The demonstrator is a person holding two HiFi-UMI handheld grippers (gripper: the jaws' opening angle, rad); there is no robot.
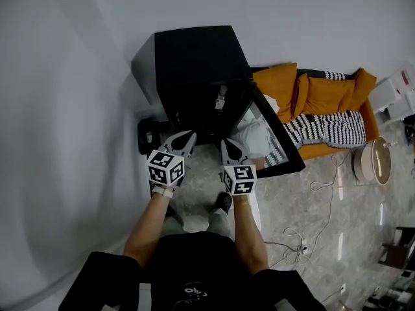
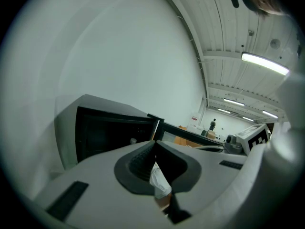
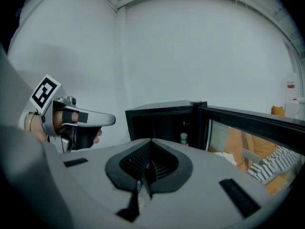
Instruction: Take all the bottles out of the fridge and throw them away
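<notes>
- Both tools are up in front of the open fridge (image 1: 194, 57), and nothing is in hand.
- The left gripper (image 2: 155, 143) has its tips pressed together and grips nothing. A pale scrap shows through the slit lower down, and I cannot tell what it is.
- The right gripper (image 3: 150, 141) is closed tight too, pad against pad, and empty.
- One small bottle (image 3: 184, 138) stands upright inside the dark cabinet. It is ahead of the right gripper's tips and a touch to their right, just beside the hinge side of the swung-out fridge door (image 3: 248, 120).
- From the left gripper it sits ahead and across to the right, with only its pale cap catching the light.
- I can make out no other bottles; the rest of the interior is too dark to read.
- It has a light cap and a greenish band on the body. It looks like thin plastic, so probably light, a bit springy and slick on the sides. Whether it is full I cannot tell.
- The best hold looks to be mid-body or just under the shoulder, jaws either side, firm but not crushing. The cap is too small and would twist free.
- Either gripper must open before it goes in. The right one looks better lined up.
</notes>
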